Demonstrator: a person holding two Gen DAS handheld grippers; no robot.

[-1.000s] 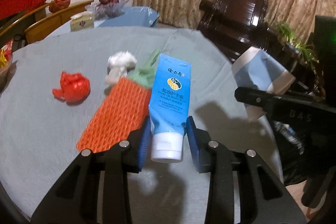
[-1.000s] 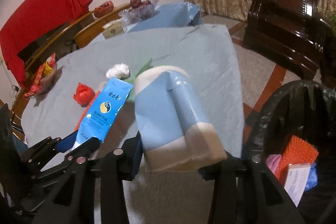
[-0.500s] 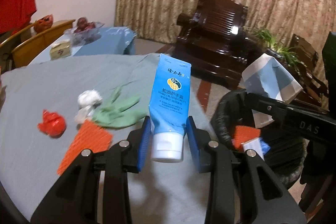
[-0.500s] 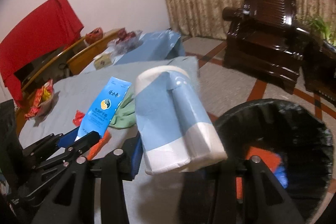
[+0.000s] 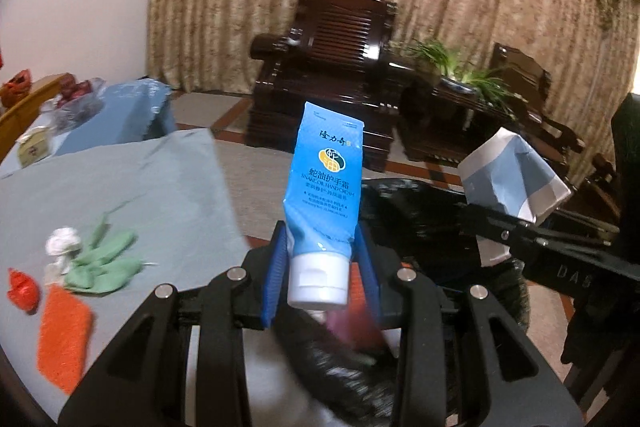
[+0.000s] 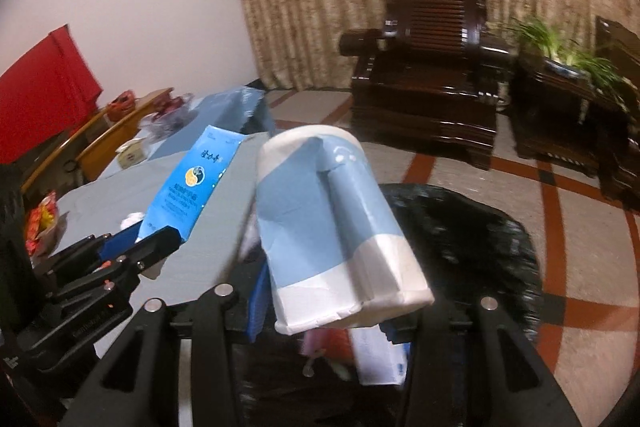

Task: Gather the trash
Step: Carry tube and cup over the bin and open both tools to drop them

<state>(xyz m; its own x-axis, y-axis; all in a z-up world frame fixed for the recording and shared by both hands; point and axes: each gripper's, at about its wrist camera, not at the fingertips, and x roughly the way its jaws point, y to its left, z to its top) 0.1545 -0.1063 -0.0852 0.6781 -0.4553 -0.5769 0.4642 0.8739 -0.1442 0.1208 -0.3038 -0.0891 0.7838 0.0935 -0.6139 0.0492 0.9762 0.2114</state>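
both tongs have swung from the table to above the black trash bag (image 6: 480, 227).
left gripper (image 5: 320, 259) pinches a hand cream tube (image 5: 324, 187); right gripper (image 6: 332, 303) pinches a crushed paper cup (image 6: 328, 219), ready to drop.

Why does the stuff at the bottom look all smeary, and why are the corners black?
Left wrist view: the hand cream tube in the left gripper is sharp, but the black trash bag below smears with motion. Right wrist view: the crushed paper cup in the right gripper is fairly clear, the bag blurred. Both views: the fisheye lens bends the room and leaves black corners.
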